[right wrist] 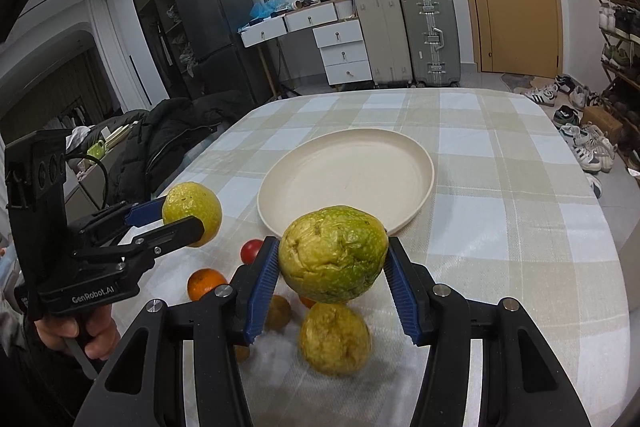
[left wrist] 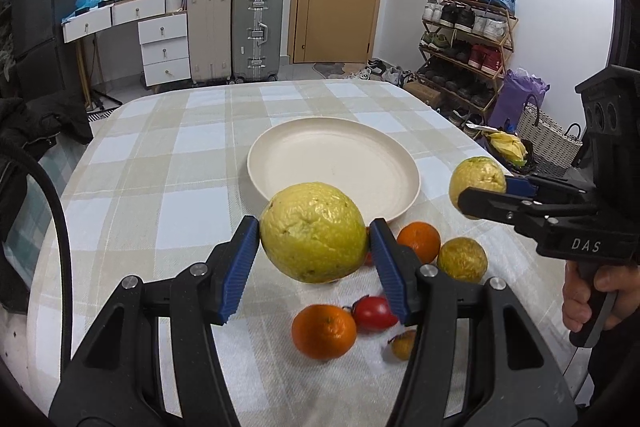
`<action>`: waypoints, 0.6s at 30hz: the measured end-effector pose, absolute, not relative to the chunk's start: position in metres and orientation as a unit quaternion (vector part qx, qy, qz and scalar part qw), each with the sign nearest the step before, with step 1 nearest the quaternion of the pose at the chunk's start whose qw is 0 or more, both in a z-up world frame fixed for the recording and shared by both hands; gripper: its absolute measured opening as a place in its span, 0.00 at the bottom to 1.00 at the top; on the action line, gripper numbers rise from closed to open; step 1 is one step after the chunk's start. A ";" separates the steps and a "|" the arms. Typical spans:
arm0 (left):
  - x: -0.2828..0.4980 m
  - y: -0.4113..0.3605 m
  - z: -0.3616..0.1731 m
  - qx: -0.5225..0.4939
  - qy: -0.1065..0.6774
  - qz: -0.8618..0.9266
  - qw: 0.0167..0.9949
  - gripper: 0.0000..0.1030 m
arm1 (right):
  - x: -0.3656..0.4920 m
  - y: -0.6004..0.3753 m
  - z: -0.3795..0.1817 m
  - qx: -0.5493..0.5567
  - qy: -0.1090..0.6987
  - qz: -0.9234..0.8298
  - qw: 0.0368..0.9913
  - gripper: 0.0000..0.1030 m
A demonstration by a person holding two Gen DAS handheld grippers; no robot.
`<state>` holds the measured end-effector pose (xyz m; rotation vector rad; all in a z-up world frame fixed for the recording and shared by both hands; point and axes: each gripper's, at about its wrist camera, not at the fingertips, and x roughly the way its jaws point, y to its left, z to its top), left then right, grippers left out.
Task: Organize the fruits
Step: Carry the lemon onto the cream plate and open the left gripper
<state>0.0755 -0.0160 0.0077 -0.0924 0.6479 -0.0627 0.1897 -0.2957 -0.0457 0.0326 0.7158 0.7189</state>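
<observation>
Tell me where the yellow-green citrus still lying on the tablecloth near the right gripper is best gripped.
Probably across the widest middle of the yellow-green citrus on the cloth, coming down from above. It is roundish, and a small brownish fruit lies beside it, so a steep approach should clear that. The right gripper already clamps another citrus.

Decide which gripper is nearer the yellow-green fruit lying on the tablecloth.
Right. The right gripper, jaws clamping a second fruit, hovers just above the lying fruit; the left gripper, holding a third fruit, is off to its left, beyond an orange.
</observation>
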 end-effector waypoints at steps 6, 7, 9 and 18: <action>0.098 -0.020 0.008 -0.037 0.322 -0.026 0.946 0.53 | 0.204 -0.288 -0.049 0.016 0.353 0.339 0.872 0.52; 0.101 -0.021 0.007 -0.035 0.323 -0.026 0.945 0.53 | 0.208 -0.287 -0.050 0.020 0.356 0.340 0.870 0.52; 0.110 -0.022 0.004 -0.034 0.327 -0.025 0.944 0.53 | 0.215 -0.285 -0.053 0.025 0.363 0.339 0.868 0.52; 0.146 -0.022 -0.015 -0.035 0.347 -0.015 0.937 0.53 | 0.242 -0.275 -0.063 0.040 0.381 0.328 0.863 0.52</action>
